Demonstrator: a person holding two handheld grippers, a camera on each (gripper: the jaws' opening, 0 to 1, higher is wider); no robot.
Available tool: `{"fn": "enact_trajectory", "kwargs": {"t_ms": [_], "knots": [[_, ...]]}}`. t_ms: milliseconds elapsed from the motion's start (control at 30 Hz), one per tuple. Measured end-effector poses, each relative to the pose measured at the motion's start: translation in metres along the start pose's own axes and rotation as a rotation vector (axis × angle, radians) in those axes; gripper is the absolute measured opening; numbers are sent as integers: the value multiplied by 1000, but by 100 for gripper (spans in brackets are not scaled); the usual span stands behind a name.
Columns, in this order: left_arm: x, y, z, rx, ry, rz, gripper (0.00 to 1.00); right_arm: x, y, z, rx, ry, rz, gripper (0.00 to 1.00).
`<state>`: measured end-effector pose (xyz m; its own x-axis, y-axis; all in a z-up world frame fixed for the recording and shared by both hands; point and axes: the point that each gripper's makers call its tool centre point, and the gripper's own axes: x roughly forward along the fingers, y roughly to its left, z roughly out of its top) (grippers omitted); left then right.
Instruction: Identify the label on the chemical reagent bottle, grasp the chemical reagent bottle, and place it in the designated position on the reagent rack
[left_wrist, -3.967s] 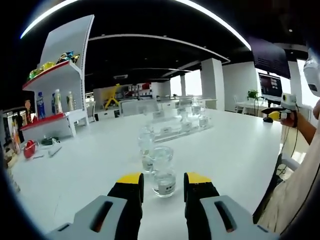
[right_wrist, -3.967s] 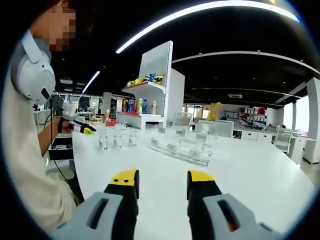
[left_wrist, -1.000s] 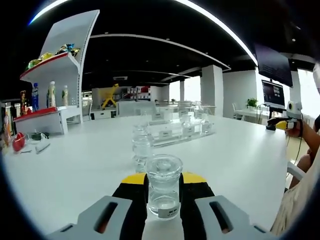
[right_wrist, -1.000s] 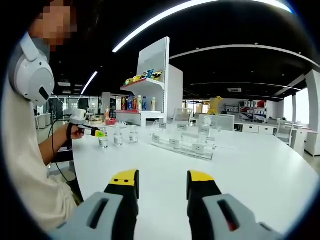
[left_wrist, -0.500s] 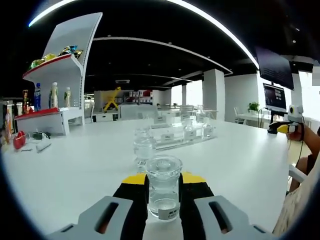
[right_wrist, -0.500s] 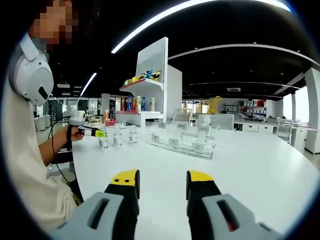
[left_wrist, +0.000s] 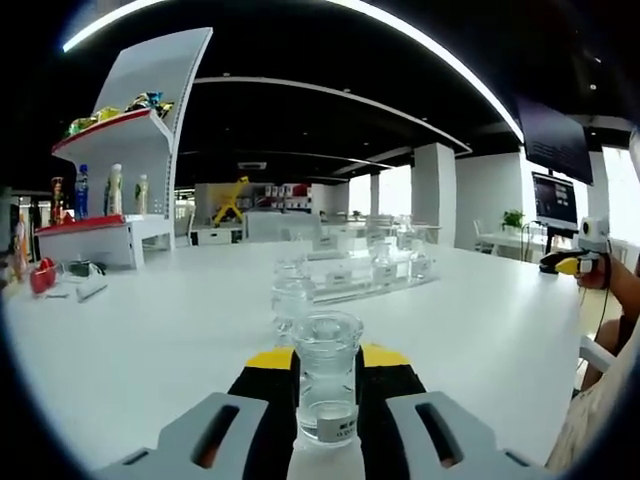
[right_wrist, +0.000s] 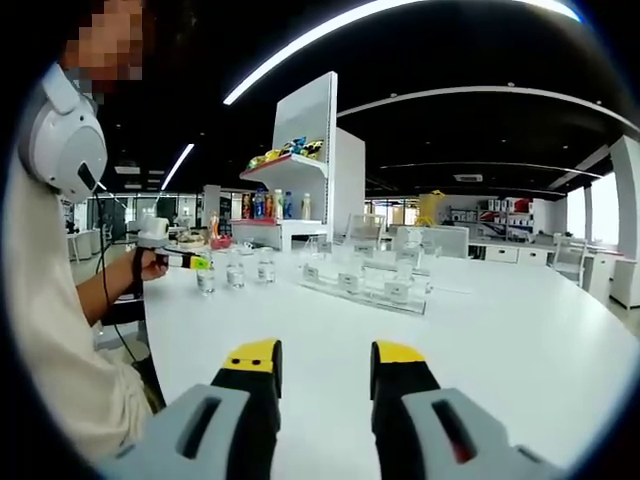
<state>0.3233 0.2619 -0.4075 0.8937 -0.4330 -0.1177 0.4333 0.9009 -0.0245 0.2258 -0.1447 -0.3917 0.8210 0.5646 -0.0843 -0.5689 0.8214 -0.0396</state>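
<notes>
While clamped, bottle (left_wrist: 327, 388) between left claw (left_wrist: 326, 362) jaws

Left tool (left_wrist: 326, 372) clamps reagent bottle (left_wrist: 326, 378); reagent rack (left_wrist: 365, 268) beyond on table (left_wrist: 150, 330).

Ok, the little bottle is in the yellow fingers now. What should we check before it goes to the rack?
1. Left gripper shut on the reagent bottle: ok.
2. Bottle upright: ok.
3. Label read: cannot tell, its print is too small.
4. Reagent rack in sight ahead: ok.
5. Another bottle stands in between: not ok, steer around.
6. Right gripper open and out of the way: ok.
</notes>
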Motion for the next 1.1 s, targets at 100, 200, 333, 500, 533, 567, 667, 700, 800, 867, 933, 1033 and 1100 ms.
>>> {"fn": "enact_trajectory", "kwargs": {"t_ms": [100, 200, 333, 500, 533, 567, 667, 700, 800, 867, 933, 1033, 1100], "knots": [[-1, -1, 1, 1, -3, 0, 21, 1, 0, 0, 0, 1, 1, 34], [-1, 0, 1, -2, -8, 0, 21, 3, 1, -1, -1, 2, 5, 34], [-3, 2, 1, 4, -11, 13, 20, 5, 2, 1, -3, 0, 8, 34], [-7, 3, 1, 5, -16, 21, 20, 7, 4, 0, -4, 3, 11, 34], [-7, 3, 1, 4, -17, 22, 20, 7, 4, -1, -3, 4, 12, 34], [-8, 3, 1, 3, -19, 23, 20, 8, 4, -1, -1, 5, 13, 34], [-9, 3, 1, 5, -27, 26, 20, 9, 5, -3, 1, 8, 16, 34], [-9, 3, 1, 6, -28, 28, 20, 9, 5, -3, 2, 9, 16, 34], [-9, 1, 4, 22, -38, 30, 20, 10, 5, -3, 4, 8, 15, 34], [-10, 0, 5, 26, -42, 26, 20, 10, 5, -4, 6, 7, 15, 34], [-10, -1, 7, 30, -50, 24, 20, 10, 5, -4, 7, 9, 14, 34], [-10, -4, 8, 34, -50, 16, 20, 10, 5, -5, 8, 9, 15, 34], [-10, -4, 7, 34, -45, 14, 20, 10, 5, -5, 8, 9, 14, 34]]}}
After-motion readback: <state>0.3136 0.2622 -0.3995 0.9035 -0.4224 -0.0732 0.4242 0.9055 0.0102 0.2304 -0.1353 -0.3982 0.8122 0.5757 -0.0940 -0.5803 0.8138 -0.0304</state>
